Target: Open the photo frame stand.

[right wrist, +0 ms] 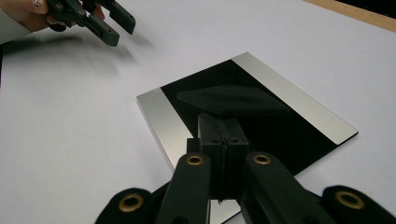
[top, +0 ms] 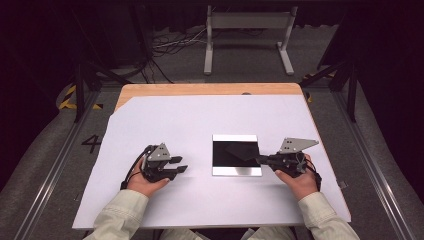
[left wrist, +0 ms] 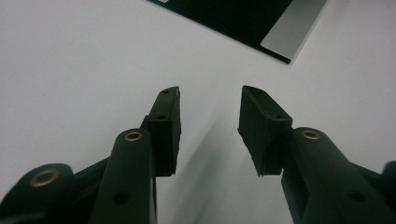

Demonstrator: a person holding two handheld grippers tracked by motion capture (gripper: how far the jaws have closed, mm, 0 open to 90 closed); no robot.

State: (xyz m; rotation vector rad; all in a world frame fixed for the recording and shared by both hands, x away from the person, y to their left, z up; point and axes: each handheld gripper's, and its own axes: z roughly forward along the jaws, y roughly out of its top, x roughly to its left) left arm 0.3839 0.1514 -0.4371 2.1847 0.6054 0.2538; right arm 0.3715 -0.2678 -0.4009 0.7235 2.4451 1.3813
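A flat black plate with silver strips (top: 235,171) lies on the white sheet just right of centre. Over it hangs a thin black four-cornered piece (top: 242,149), level and slightly raised. My right gripper (top: 260,159) is shut on that piece's near corner. In the right gripper view the jaws (right wrist: 219,122) meet at the piece (right wrist: 233,99), with the plate (right wrist: 156,116) under it. My left gripper (top: 181,165) rests on the sheet left of the plate, open with nothing between its jaws (left wrist: 209,100). A corner of the plate (left wrist: 292,28) lies beyond them.
A large white sheet (top: 200,115) covers the wooden table (top: 200,89), with bare sheet all around the plate. Beyond the table's far edge a grey metal stand (top: 247,22) and cables sit on the floor. The left gripper (right wrist: 116,25) appears far off in the right gripper view.
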